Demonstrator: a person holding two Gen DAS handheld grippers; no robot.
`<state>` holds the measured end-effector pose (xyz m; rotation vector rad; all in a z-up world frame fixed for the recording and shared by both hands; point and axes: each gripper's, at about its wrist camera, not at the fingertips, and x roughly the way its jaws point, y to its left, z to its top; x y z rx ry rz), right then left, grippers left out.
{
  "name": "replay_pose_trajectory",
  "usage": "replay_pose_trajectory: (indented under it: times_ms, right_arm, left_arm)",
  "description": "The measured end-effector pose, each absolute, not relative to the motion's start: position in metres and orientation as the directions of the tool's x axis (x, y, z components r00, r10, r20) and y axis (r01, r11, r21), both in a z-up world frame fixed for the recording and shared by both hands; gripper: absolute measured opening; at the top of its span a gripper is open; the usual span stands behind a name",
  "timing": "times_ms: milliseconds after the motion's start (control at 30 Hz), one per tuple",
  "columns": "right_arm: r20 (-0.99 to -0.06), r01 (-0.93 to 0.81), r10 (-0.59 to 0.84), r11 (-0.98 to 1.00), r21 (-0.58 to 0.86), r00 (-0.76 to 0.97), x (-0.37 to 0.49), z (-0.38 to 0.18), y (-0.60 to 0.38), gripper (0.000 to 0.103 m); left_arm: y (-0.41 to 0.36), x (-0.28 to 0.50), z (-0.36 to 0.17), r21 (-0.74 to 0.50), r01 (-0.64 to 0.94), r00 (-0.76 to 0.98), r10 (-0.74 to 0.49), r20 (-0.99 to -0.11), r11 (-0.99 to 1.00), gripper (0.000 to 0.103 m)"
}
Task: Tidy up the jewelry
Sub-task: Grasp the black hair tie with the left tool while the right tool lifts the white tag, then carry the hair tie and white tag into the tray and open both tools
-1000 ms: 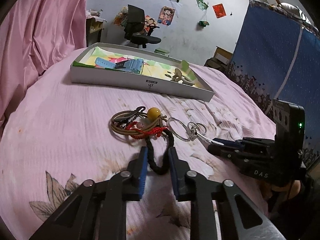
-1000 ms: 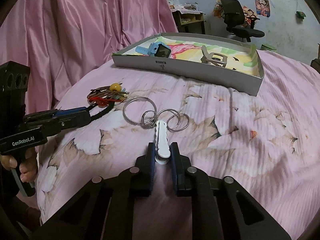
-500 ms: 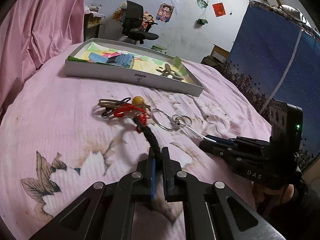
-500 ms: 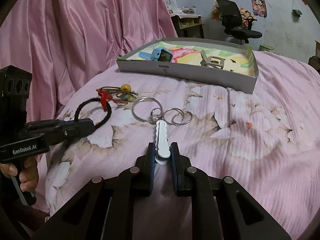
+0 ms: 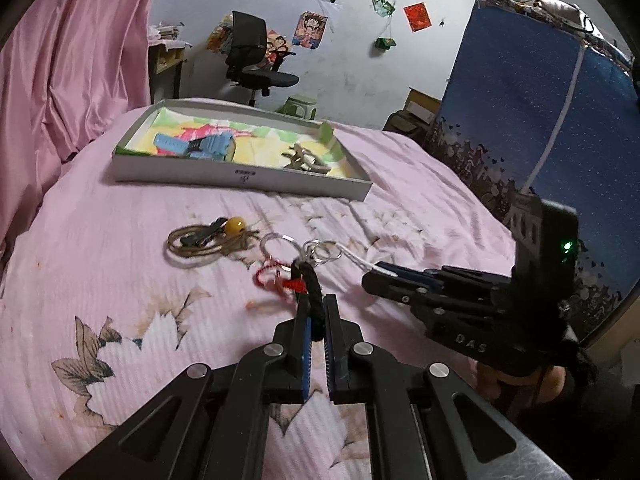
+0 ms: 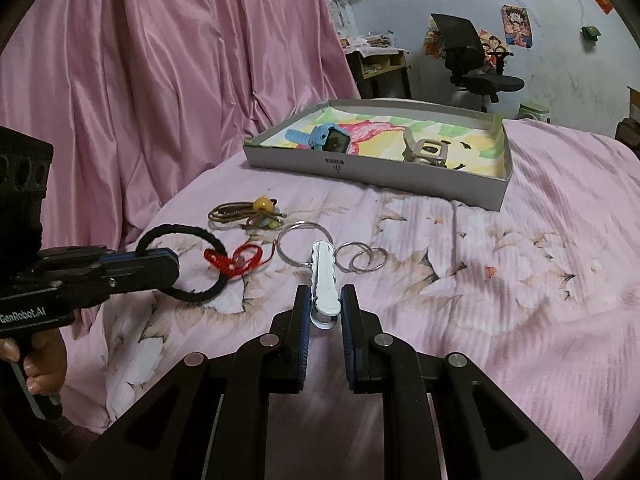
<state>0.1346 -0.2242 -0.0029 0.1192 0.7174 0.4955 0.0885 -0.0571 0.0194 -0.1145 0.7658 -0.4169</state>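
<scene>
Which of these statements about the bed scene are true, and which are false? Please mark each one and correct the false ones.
1. The left gripper is shut on the black braided bracelet. True.
2. The right gripper holds the yellow bead. False: it is shut on the white clip; the yellow bead lies on the bedsheet with the brown cord.
3. The blue watch lies inside the grey box. True.
4. The grey box is empty apart from the blue watch. False: a beige watch also lies in it.
5. The red string bracelet already lies in the grey box. False: it is outside the box, beside the black braided bracelet.
</scene>
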Motion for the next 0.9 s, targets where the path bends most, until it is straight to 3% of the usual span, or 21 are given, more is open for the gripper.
replay_pose_trajectory:
  times_ms: [333,567,900]
  right_arm:
    - [-0.584,-0.380,0.466,0.884,0.272,0.665,0.136,-0.001,-0.230,0.013]
    - [-0.586,-0.378,0.464,0.885,0.271,0.665,0.138,-0.003,-0.230,0.013]
    - [-0.565,-0.362,0.448,0.894,0.264,0.693,0.157,0.004,-0.232,0.013]
  left_arm:
    - [-0.059,0.098,0.035,-0.218,0.330,0.672,-0.390,-0.629,0.919,0.006]
    - [-0.035,0.118,0.024,-0.212,0.251,0.680,-0.328,-0.656,0.945,0.006]
    - [-0.031,0.137,0.034,-0.226,0.265,0.710,-0.348,-0.613,0.937,0.006]
